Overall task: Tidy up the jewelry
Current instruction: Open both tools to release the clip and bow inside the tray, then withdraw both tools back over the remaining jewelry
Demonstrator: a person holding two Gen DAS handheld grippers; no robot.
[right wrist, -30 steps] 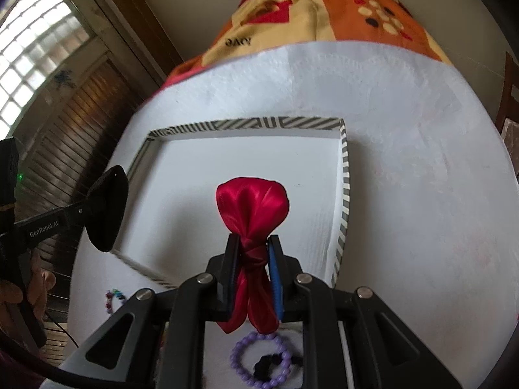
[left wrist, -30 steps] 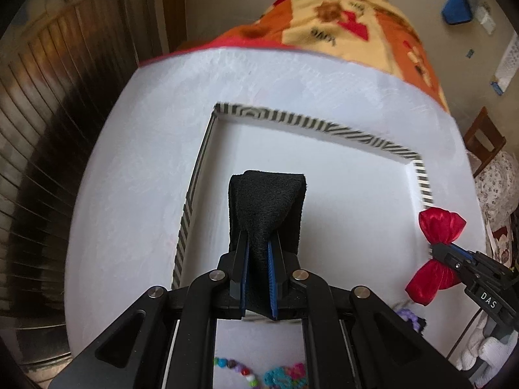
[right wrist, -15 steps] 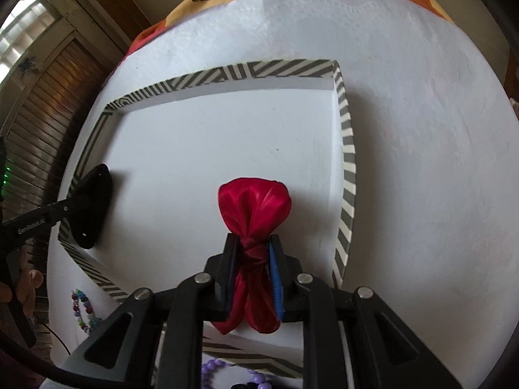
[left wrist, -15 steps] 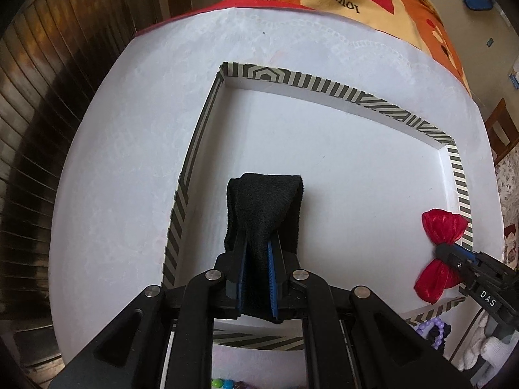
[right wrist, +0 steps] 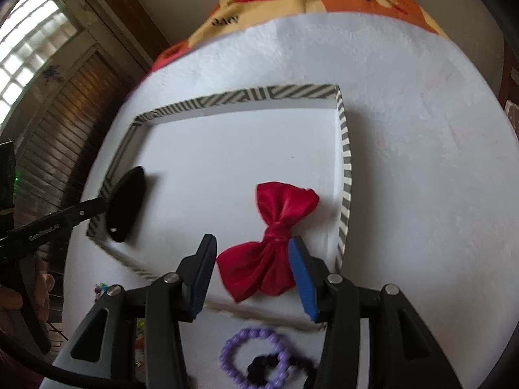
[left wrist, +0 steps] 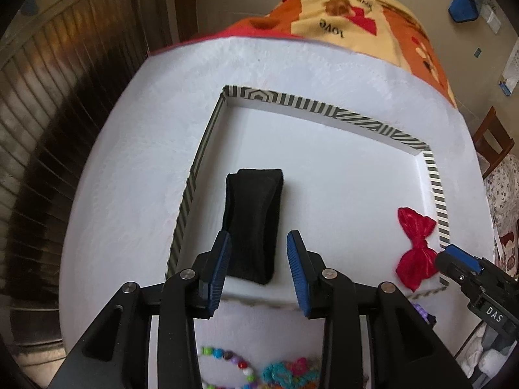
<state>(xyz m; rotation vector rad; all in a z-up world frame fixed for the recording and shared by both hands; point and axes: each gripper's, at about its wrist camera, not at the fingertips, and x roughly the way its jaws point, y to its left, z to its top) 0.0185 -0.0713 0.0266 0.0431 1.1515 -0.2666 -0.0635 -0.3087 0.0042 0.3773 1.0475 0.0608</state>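
left tongs (left wrist: 259, 253): just opened, black band (left wrist: 253, 220) released in striped tray (left wrist: 324, 110)
right tongs (right wrist: 251, 259): just opened around red bow (right wrist: 272, 240), in tray
left: bead bracelets (left wrist: 227, 356), purple ring (right wrist: 253, 353) outside

Band (left wrist: 253, 223): black cloth, fuzzy, matt. Bow (right wrist: 272, 243): red satin, glossy, creased. Tray (left wrist: 324, 108): white inside, smooth matt, looks like card; rim striped grey-white. Table cover (right wrist: 421, 162): white, faintly embossed texture, matt. Blanket (left wrist: 356, 16): printed fleece-like cloth, orange and cream. Left gripper (left wrist: 259, 267): black matt plastic, silver metal pins; pads (left wrist: 220, 269) blue, ribbed. Right gripper (right wrist: 253, 274): same finish. Bracelet (right wrist: 253, 356): purple beads, smooth, slight sheen. Door (left wrist: 65, 129): dark slatted wood, semi-gloss.
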